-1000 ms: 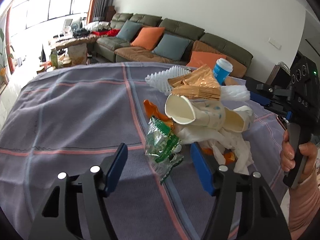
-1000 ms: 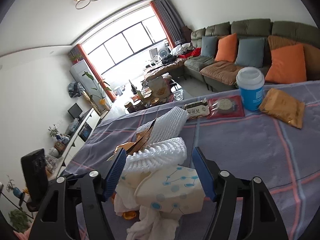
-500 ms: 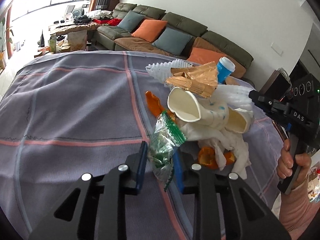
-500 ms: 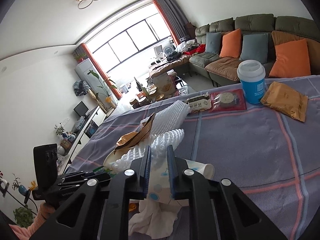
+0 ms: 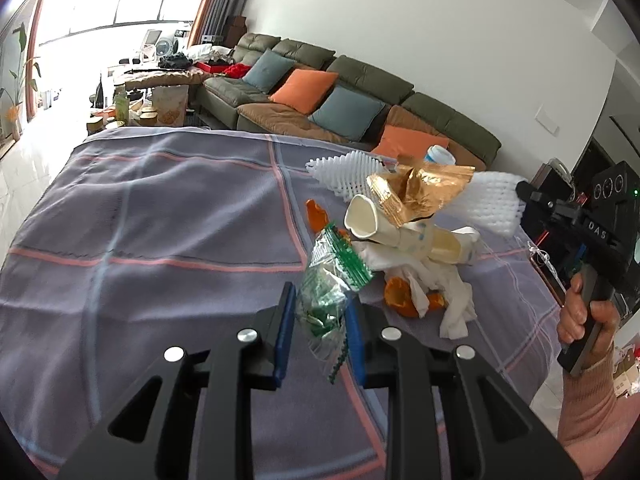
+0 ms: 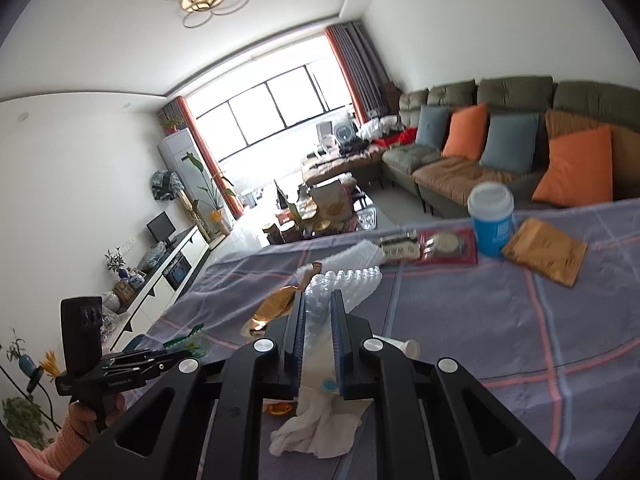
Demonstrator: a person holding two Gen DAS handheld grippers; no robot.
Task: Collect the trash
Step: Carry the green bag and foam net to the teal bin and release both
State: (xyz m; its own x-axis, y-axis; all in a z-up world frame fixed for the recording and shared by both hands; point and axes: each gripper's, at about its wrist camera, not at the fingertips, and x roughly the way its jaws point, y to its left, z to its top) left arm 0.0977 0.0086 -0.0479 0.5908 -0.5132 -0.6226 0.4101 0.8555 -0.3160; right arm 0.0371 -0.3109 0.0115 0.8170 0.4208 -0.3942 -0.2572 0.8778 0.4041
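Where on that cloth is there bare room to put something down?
The cloth left of the trash pile is bare, out to its edges. In the right wrist view, so is the stretch nearer than the brown packet. The pile and the row beside the blue cup are crowded.

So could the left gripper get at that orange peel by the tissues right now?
Probably not yet: the left gripper is shut on the green wrapper. The orange peel itself lies uncovered beside the tissues.
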